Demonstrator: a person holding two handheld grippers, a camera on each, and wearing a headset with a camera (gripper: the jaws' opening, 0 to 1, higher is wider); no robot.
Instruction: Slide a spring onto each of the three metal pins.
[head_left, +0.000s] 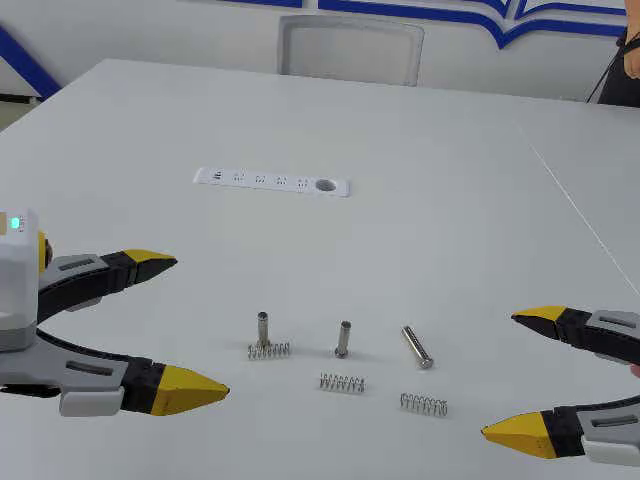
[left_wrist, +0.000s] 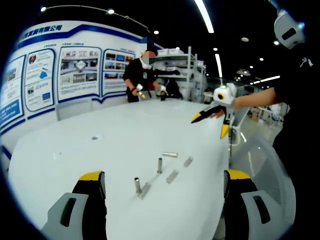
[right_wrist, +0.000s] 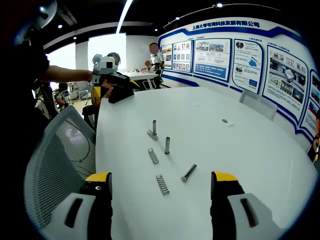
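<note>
Opening step, by the look of it: no spring on any pin, nothing picked up. Wide open and empty, the left hand-held gripper (head_left: 200, 325), hovering over the surface (head_left: 420, 230) to the left of the parts. Likewise wide and empty, the right hand-held gripper (head_left: 500, 374), off to their right.

Counted: three pins, three springs, all close together between the two grippers, toward the near edge of the surface.
- Upright: the left pin (head_left: 262, 328), with the left spring (head_left: 268, 351) lying right at its base, seemingly touching.
- Upright too: the middle pin (head_left: 343, 338), with the middle spring (head_left: 342, 382) flat just in front and apart from it.
- On its side: the right pin (head_left: 417, 346), with the right spring (head_left: 423, 404) near but not touching.

Next, as a judgement:
- Close one gripper lightly across a spring's side, so as not to crush the coils.
- Lift, turn it end-down, line its bore over a standing pin and let it slide.
- Probably simplest to start with the right spring, nearest the right gripper.
- Either stand the lying pin up first, or hold it with one gripper while feeding a spring along it with the other.

Likely trouble: springs rolling or squirting out of the jaws, and standing pins tipping at a slight nudge.

Farther back on the surface, a power strip (head_left: 271, 181); beyond the far edge, a chair (head_left: 350, 48).
</note>
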